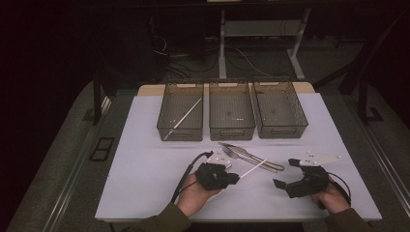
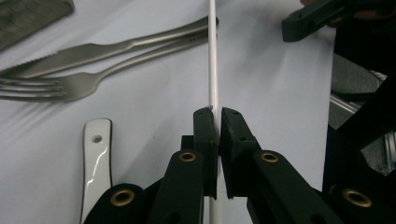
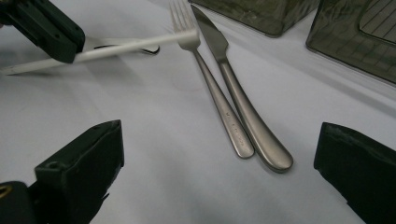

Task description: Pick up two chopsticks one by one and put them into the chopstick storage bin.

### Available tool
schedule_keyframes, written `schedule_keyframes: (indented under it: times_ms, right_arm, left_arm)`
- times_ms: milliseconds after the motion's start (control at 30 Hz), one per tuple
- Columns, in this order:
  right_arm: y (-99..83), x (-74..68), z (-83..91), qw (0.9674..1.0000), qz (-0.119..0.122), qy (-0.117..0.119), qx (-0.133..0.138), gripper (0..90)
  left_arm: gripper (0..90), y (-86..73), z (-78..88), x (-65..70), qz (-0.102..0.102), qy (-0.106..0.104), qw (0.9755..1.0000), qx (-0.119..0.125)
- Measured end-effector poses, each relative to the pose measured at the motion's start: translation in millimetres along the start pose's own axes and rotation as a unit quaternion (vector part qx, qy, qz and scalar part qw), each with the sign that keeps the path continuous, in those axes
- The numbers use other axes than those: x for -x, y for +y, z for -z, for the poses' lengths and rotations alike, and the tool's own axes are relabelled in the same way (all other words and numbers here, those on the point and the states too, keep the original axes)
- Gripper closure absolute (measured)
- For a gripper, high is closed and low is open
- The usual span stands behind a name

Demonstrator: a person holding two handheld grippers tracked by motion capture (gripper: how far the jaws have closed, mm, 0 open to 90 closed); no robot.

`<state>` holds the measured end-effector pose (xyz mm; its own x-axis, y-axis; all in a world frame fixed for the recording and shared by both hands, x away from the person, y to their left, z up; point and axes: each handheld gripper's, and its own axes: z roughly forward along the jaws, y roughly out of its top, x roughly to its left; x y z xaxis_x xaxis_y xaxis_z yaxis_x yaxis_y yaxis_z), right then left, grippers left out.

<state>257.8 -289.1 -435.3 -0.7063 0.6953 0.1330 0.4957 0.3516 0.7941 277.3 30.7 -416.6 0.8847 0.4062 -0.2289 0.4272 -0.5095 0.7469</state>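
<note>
Gripping the white chopstick in my closed left claw; it points toward the counter's far-right corner, right claw gaping idle.

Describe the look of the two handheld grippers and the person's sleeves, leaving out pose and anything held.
The left gripper and the right gripper are matte black, with blocky fingers on arms joined by brass-coloured rivets. A black cable loops off the left one, and another trails from the right. The right one carries a pale three-cornered plate. The sleeves are olive-brown.
</note>
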Motion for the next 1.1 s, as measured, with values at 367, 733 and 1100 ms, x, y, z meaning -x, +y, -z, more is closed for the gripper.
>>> schedule_keyframes:
  times_ms: [367, 733, 1100]
  right_arm:
    - [-0.1, -0.3, -0.6, 1.0000, 0.000, 0.000, -0.003, 1.6]
    - [-0.1, -0.1, -1.1, 1.0000, 0.000, 0.001, -0.004, 1.7]
    - [-0.1, 0.1, -0.8, 1.0000, -0.003, 0.000, -0.005, 1.6]
  left_arm:
    - [85.1, 11.5, 25.0, -4.5, 0.010, -0.002, 0.9983, 0.058]
    - [85.5, 21.8, 49.5, -10.6, 0.018, -0.003, 0.9938, 0.110]
    - [85.6, 32.2, 66.9, -16.1, 0.006, 0.006, 0.9918, 0.128]
